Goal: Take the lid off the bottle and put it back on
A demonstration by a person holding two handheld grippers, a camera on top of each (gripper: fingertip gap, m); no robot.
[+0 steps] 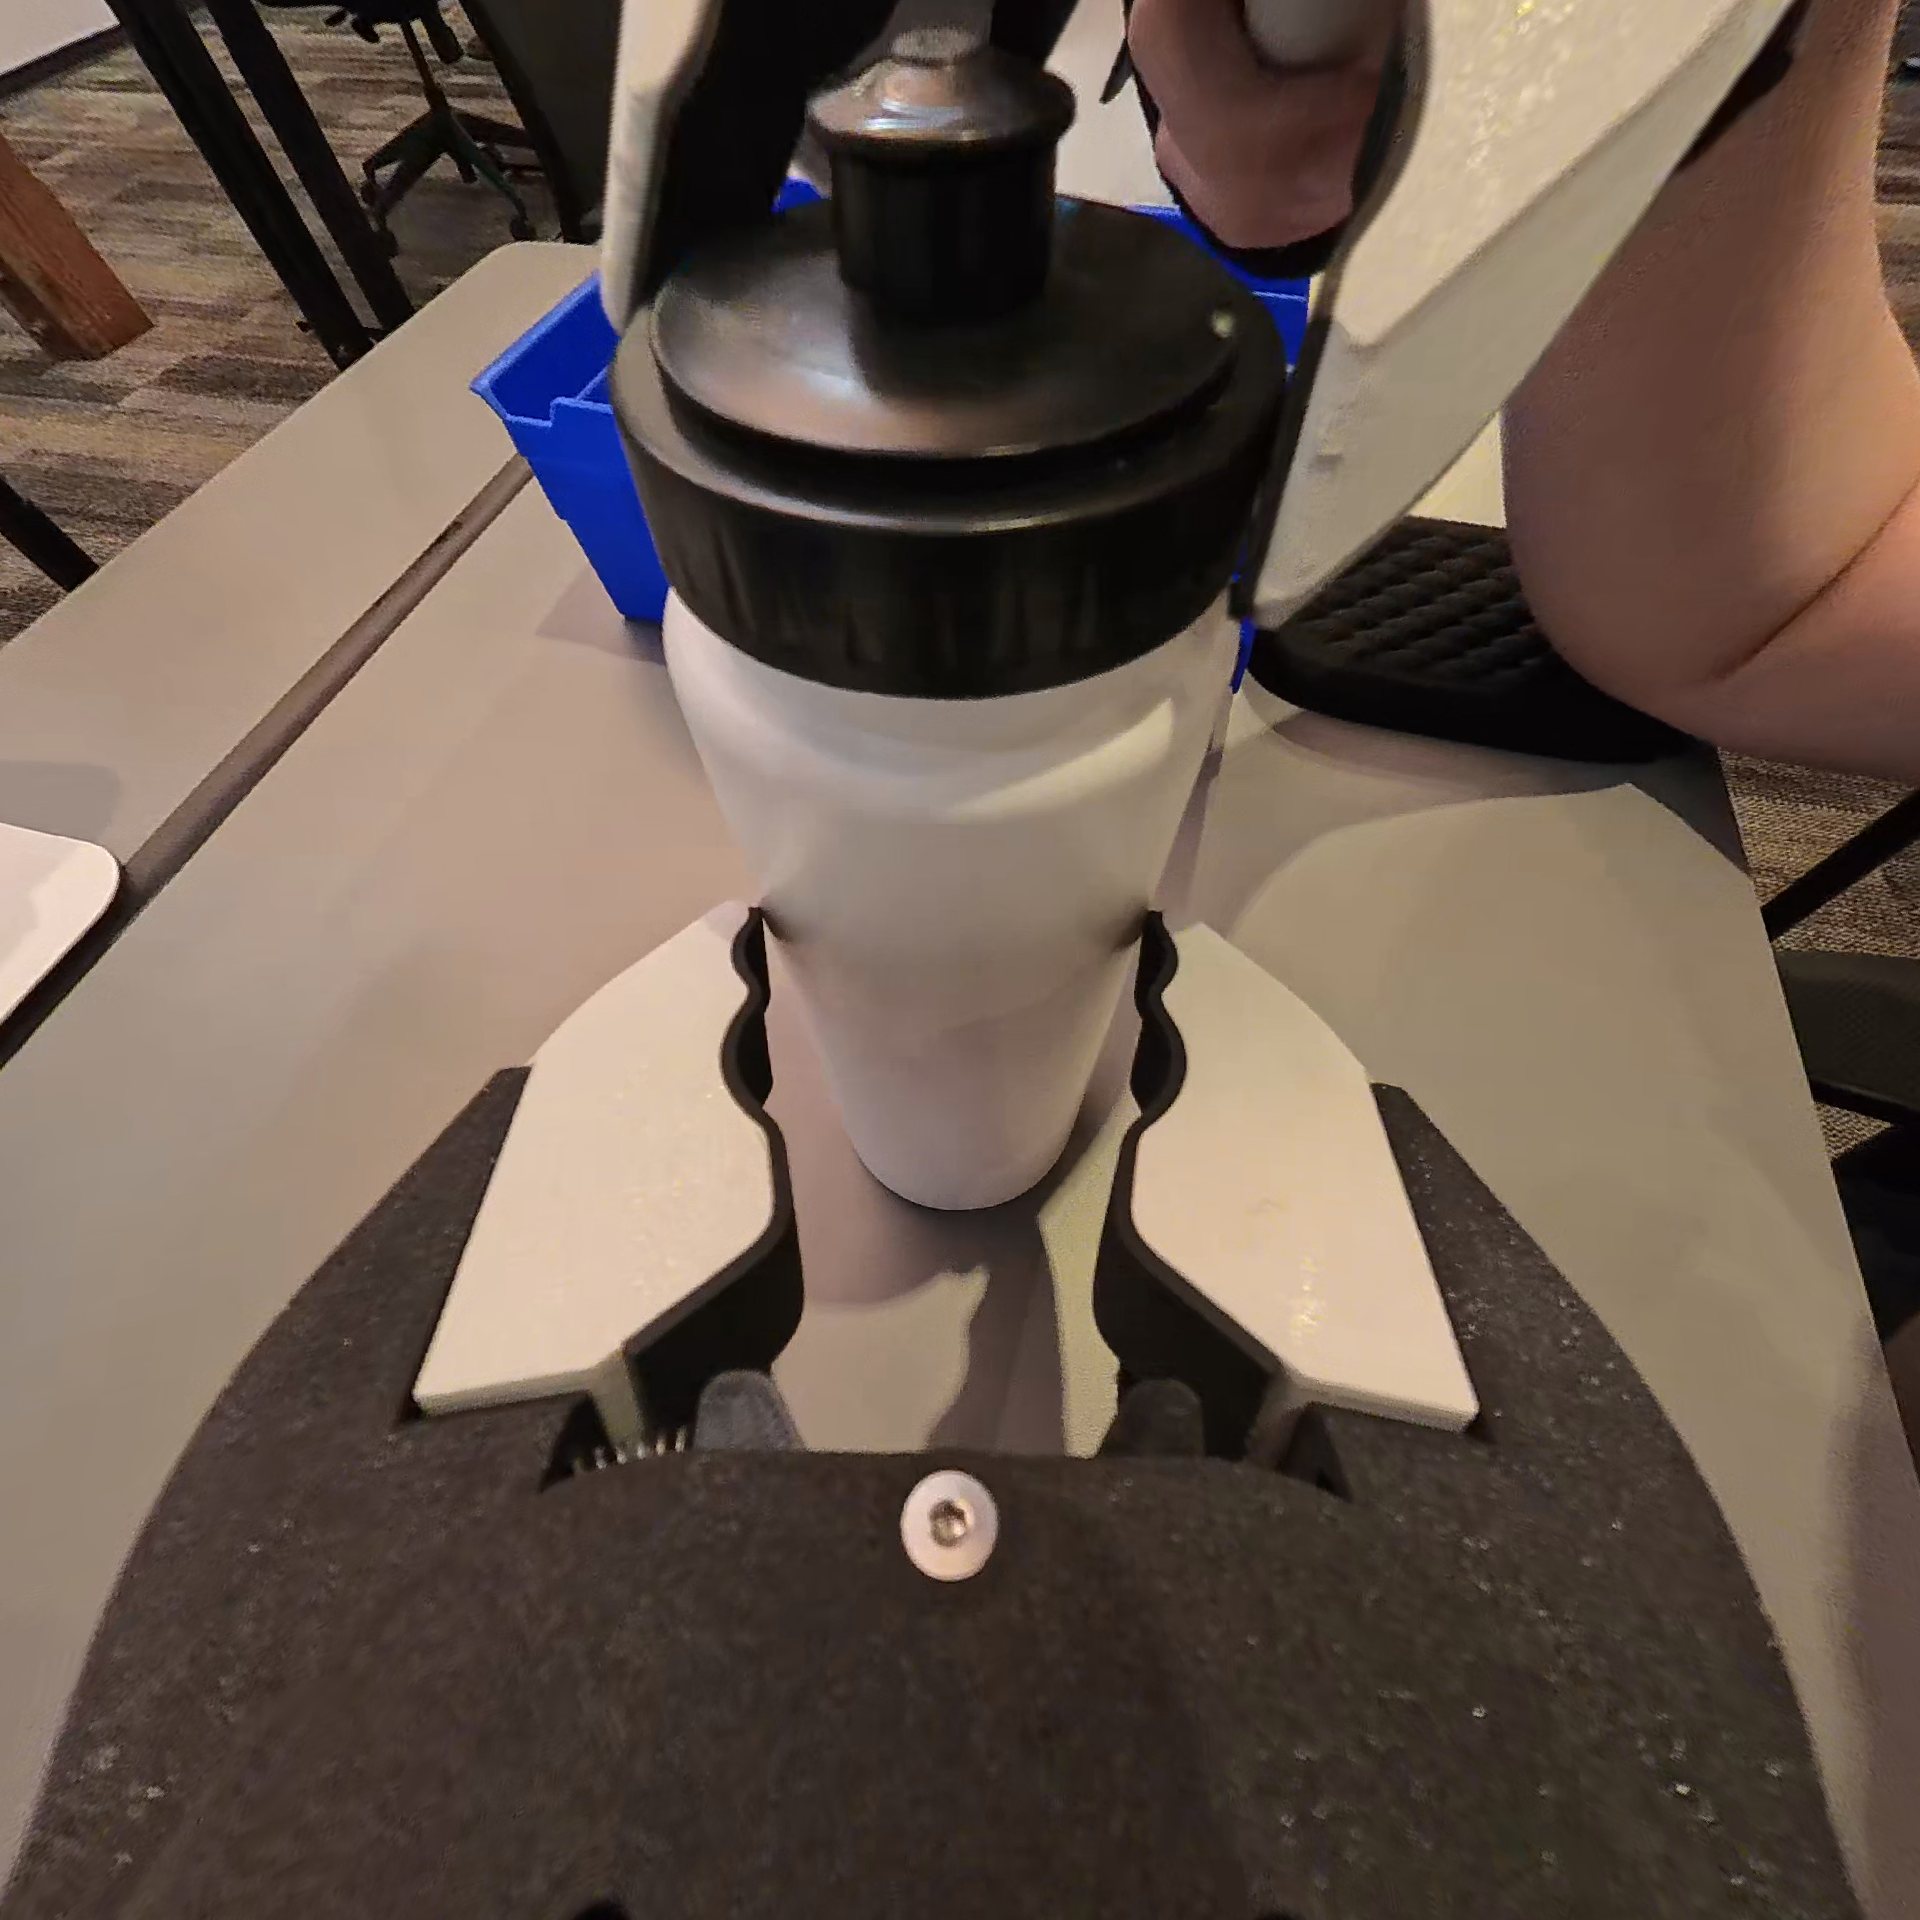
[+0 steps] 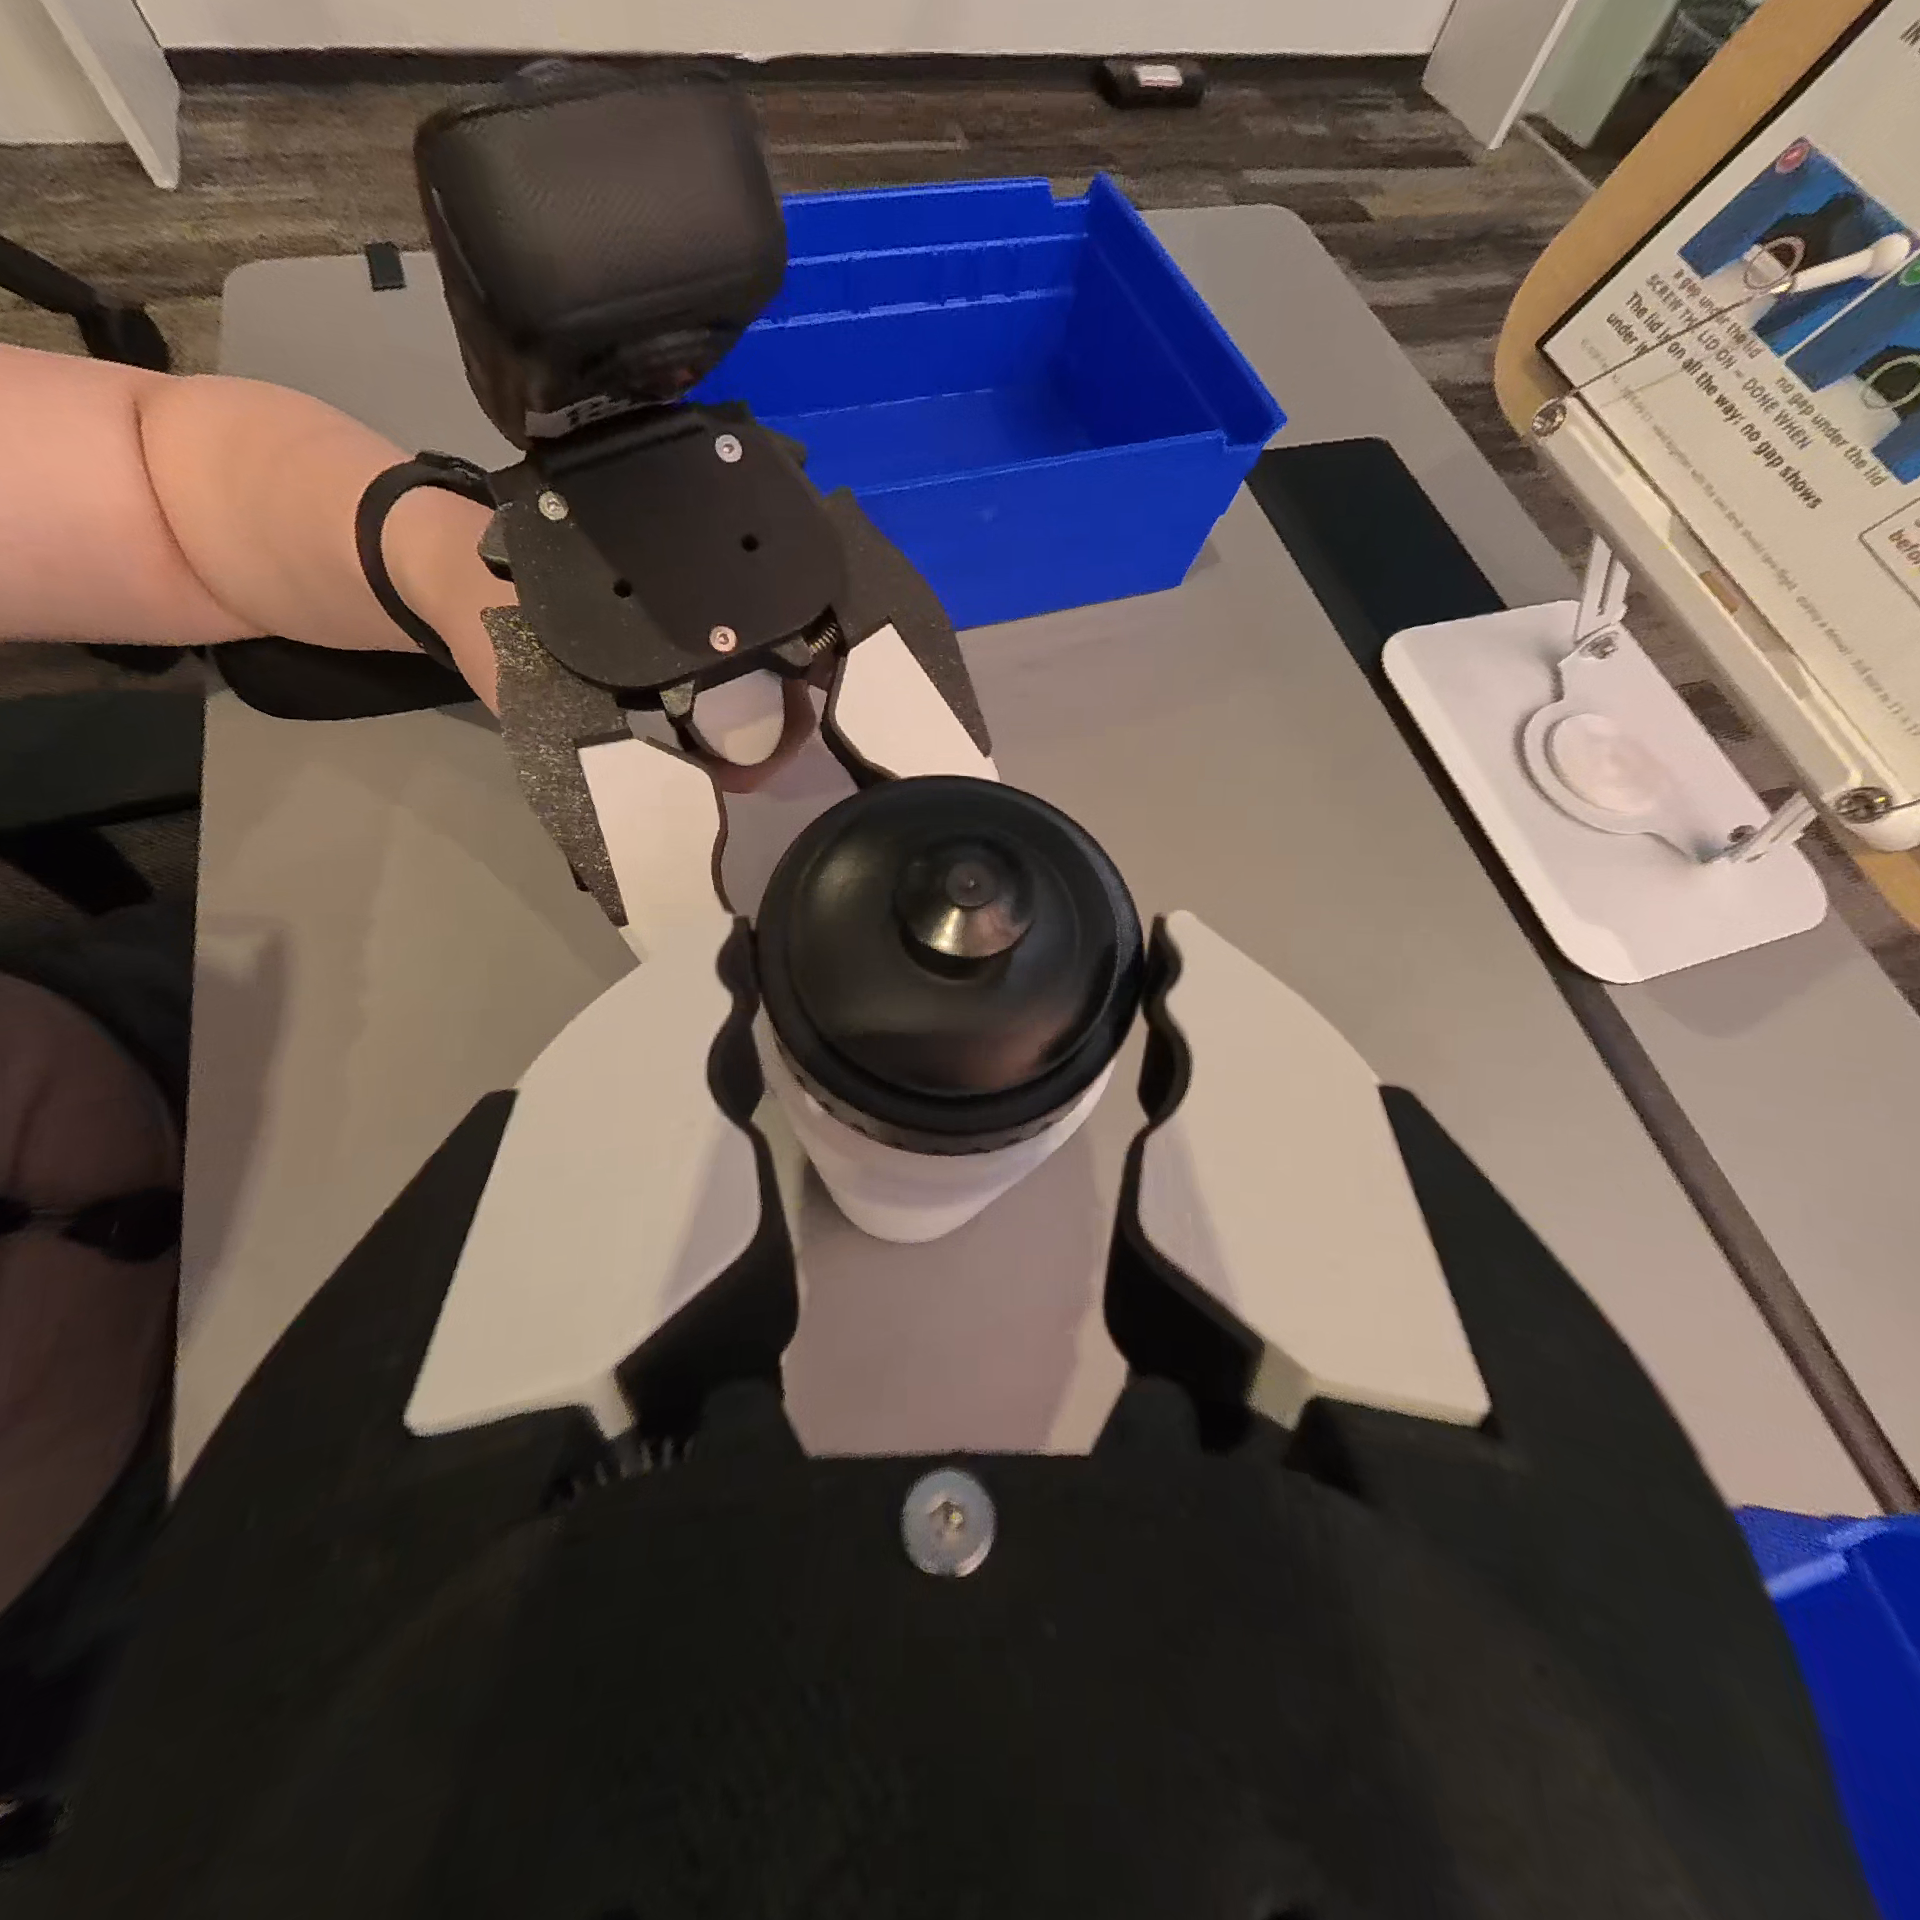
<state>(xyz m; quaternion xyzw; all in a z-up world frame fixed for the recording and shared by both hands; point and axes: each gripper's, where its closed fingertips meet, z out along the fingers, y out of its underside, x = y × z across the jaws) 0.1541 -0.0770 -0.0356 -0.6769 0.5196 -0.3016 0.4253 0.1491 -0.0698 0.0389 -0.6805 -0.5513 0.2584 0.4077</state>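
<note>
A white bottle point(image 1: 935, 883) stands upright on the grey table point(image 1: 312, 831) with its black screw lid point(image 1: 945, 499) sitting on its neck. My left gripper point(image 1: 956, 935) is shut on the bottle's narrow waist, both pads touching it. My right gripper point(image 2: 945, 956) comes down from above and is shut on the lid point(image 2: 935, 987), one finger on each side of the rim. In the right wrist view the left gripper point(image 2: 790, 821) reaches in from the upper left, and the lid hides most of the bottle point(image 2: 904, 1184).
A blue bin point(image 2: 997, 416) stands on the table just behind the bottle. An instruction board on a white stand point(image 2: 1600, 790) is to the right. Another blue bin's corner point(image 2: 1849, 1621) shows at lower right. A black pad point(image 1: 1434, 634) lies beyond the bottle.
</note>
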